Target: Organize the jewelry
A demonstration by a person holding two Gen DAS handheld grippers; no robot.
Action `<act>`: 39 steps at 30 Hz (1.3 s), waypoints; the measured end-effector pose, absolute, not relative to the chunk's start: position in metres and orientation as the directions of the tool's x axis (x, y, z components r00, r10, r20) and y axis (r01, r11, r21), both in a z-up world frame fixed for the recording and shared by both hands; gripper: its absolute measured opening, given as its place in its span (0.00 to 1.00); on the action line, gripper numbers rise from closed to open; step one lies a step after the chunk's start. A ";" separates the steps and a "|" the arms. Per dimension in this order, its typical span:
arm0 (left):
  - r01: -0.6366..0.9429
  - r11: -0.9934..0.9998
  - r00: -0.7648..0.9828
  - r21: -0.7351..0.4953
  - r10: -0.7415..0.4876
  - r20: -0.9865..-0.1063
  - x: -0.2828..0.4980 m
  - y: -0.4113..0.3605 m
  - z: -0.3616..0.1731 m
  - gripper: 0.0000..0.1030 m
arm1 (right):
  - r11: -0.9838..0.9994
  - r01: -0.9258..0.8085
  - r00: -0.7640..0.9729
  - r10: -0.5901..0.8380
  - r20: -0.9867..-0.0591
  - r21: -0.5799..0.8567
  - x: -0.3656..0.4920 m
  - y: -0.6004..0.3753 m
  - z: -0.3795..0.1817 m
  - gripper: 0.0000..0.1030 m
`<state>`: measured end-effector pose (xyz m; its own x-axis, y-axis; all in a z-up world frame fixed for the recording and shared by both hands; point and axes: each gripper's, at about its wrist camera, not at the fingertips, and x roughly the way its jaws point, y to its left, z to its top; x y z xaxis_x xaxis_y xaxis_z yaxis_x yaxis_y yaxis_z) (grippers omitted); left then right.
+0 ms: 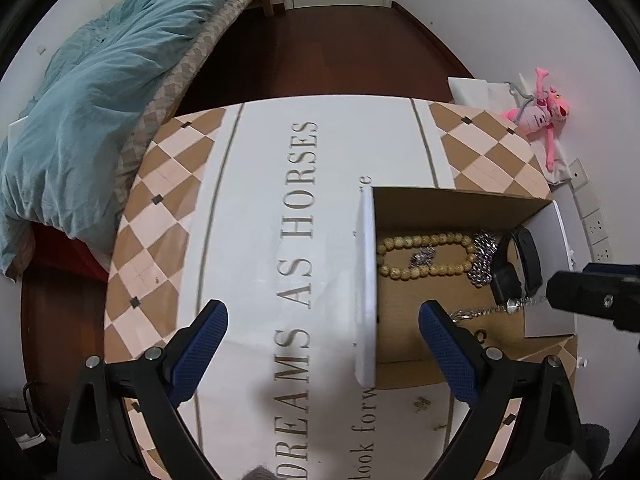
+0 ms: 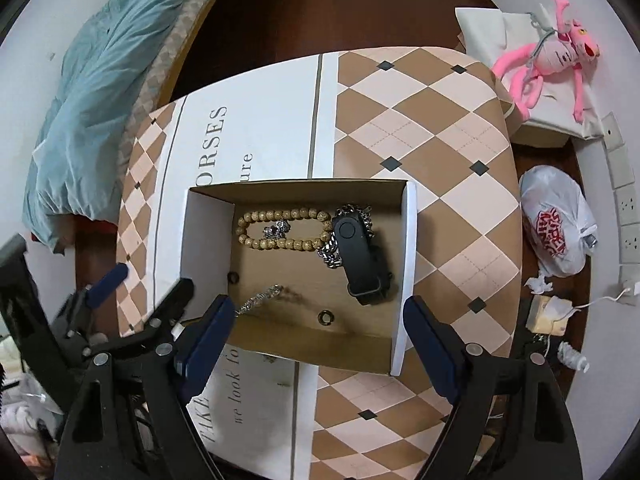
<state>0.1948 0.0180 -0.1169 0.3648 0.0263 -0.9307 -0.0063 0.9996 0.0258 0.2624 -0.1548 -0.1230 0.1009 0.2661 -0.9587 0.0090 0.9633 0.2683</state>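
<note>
Between the spread fingers of the right claw (image 2: 318,334), an open box (image 2: 404,264) sits on the table (image 2: 440,128). Inside, ahead of that claw, lie a bead bracelet (image 2: 280,229), a black band (image 2: 360,260) over a steel chain (image 2: 332,254), and a thin chain (image 2: 260,298) beside its left finger. Left claw (image 1: 322,346), also wide open and empty, straddles the box's left wall.

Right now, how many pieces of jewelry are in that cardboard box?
5 visible: beads at the back, ring inside their loop, steel chain under the black band, thin chain in front. More may hide beneath.
</note>
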 end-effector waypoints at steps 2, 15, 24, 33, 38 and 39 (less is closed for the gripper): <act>0.008 0.999 0.371 0.036 0.030 -0.928 0.193 0.012 -0.119 0.95 | 0.962 0.016 0.103 0.270 -0.957 0.273 0.262 -0.156 -0.122 0.85; 0.015 0.992 0.411 0.128 0.110 -0.905 0.191 0.006 -0.117 0.95 | 0.981 -0.155 0.074 0.126 -0.989 0.113 0.255 -0.132 -0.127 0.13; -0.018 0.992 0.420 0.127 0.123 -0.899 0.188 0.017 -0.113 0.95 | 0.979 -0.205 0.201 0.031 -0.979 -0.011 0.246 -0.123 -0.108 0.69; -0.018 0.992 0.436 0.122 0.118 -0.892 0.183 0.012 -0.111 0.95 | 0.986 -0.165 0.226 0.060 -0.972 0.022 0.242 -0.125 -0.107 0.69; -0.021 0.993 0.433 0.119 0.117 -0.894 0.182 0.009 -0.113 0.95 | 0.988 -0.152 0.231 0.059 -0.971 0.023 0.240 -0.128 -0.110 0.69; -0.024 0.993 0.435 0.118 0.117 -0.893 0.182 0.009 -0.113 0.95 | 0.989 -0.147 0.233 0.060 -0.971 0.026 0.240 -0.129 -0.111 0.69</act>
